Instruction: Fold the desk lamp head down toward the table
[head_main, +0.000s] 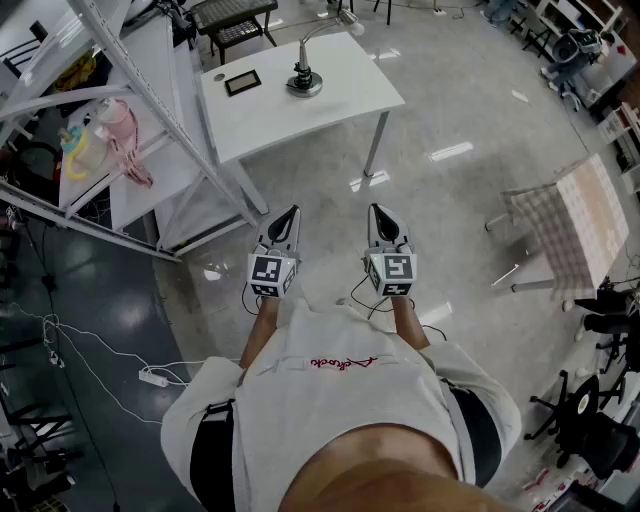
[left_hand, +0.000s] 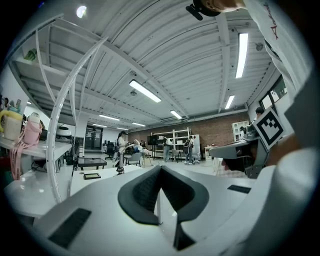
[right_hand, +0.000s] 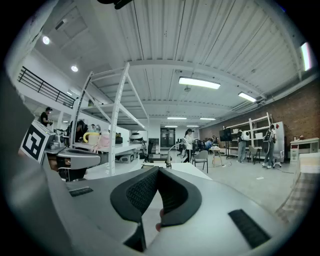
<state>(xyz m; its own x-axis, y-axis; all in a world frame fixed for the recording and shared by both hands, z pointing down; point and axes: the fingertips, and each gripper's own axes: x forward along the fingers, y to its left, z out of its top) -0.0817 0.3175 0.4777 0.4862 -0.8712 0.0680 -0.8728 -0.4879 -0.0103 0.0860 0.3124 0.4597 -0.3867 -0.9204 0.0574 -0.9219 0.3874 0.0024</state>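
Approach stage, it seems. The left gripper (head_main: 283, 232) and right gripper (head_main: 386, 230) point level, jaws together and empty. The desk lamp (head_main: 304, 76) stands on the white table (head_main: 345, 98), well ahead of both jaw tips. Next likely needs: move closer, open the jaws, reach the lamp head.

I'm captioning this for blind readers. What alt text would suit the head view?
A person, seen from above, stands on a grey floor holding the left hand-held gripper and the right hand-held gripper shut and empty, pointed toward a white table ahead. On it are a desk lamp, its neck arched up, and a small flat black object.
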